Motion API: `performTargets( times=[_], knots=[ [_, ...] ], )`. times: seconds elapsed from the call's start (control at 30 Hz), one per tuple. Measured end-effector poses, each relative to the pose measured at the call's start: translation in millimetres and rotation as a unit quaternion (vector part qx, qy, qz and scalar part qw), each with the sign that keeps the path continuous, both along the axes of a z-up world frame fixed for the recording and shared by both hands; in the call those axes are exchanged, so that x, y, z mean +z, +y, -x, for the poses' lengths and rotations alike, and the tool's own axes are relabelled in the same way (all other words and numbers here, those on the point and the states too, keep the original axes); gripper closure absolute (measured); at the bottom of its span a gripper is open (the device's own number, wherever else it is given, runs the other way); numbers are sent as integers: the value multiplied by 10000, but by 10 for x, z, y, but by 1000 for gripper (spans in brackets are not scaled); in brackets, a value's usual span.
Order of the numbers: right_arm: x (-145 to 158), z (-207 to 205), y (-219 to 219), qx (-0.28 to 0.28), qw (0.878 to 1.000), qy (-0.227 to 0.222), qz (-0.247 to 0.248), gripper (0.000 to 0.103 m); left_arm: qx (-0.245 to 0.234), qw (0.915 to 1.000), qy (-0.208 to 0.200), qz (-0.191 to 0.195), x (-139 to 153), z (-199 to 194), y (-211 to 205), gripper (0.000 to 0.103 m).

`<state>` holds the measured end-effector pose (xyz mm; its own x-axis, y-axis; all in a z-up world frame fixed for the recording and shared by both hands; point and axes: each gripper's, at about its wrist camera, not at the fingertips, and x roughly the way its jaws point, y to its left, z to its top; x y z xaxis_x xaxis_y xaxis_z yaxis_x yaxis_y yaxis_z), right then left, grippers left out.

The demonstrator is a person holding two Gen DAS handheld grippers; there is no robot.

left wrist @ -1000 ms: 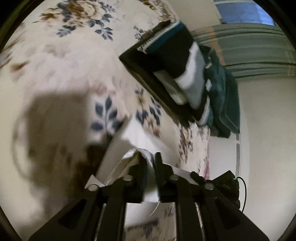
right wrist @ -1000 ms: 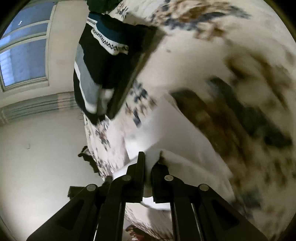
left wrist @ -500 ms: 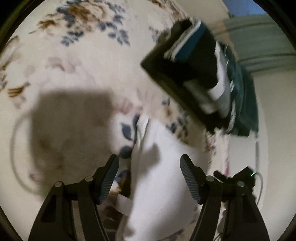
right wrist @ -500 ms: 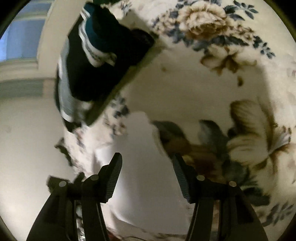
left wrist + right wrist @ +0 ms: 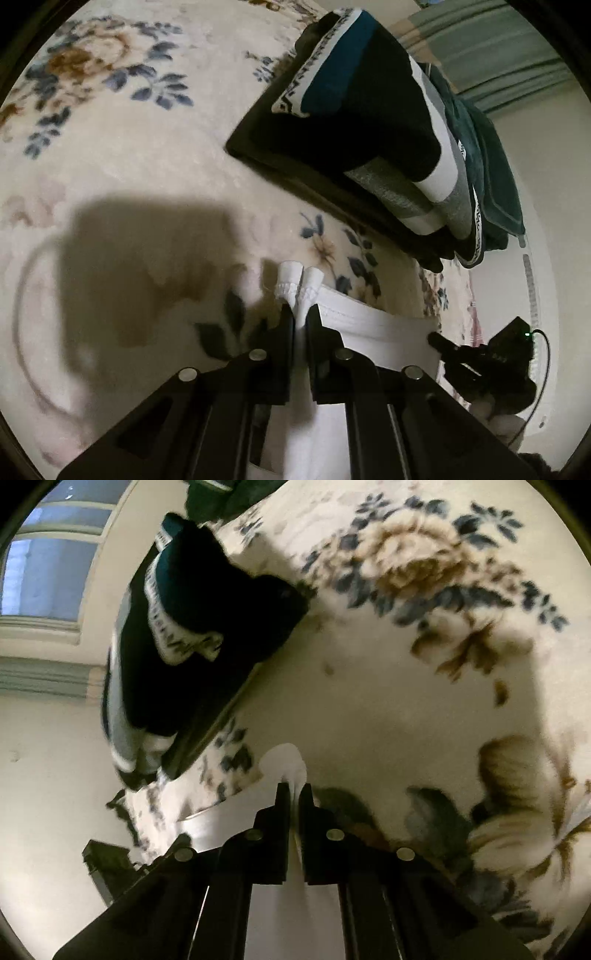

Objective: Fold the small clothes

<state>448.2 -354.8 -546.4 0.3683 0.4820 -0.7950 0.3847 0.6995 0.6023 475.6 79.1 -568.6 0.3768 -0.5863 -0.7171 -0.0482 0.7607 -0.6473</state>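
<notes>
Both grippers, spread half a second ago, now pinch the white garment (image 5: 354, 325): left gripper (image 5: 300, 314) on its seamed corner, right gripper (image 5: 294, 792) on the opposite corner, cloth stretched between them over the floral bed (image 5: 147, 155).

White garment (image 5: 369, 332): lower part hidden behind the left gripper (image 5: 300, 314) and cut off at the frame bottom; in the right wrist view, most of it is covered by the right gripper (image 5: 291, 794). Stack of folded clothes (image 5: 192, 627): motion-blurred, trim pattern illegible. Black device (image 5: 491, 365): identity indeterminable.
</notes>
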Motion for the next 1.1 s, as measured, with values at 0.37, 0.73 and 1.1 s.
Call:
performTargets(
  times=[0.37,0.73,1.1],
  knots=[
    [-180,538,-230,281,9904,882,-1027,53,197,9947,560,845,65,338,333,48],
    [-271,746,-139,74,9920,922,-863,100,201,9961,563,647,-10,513,157,96],
    [-738,523,31,1324,9633,1073,-2075,24,166,9815,859,1701,-390,693,242,39]
  ],
)
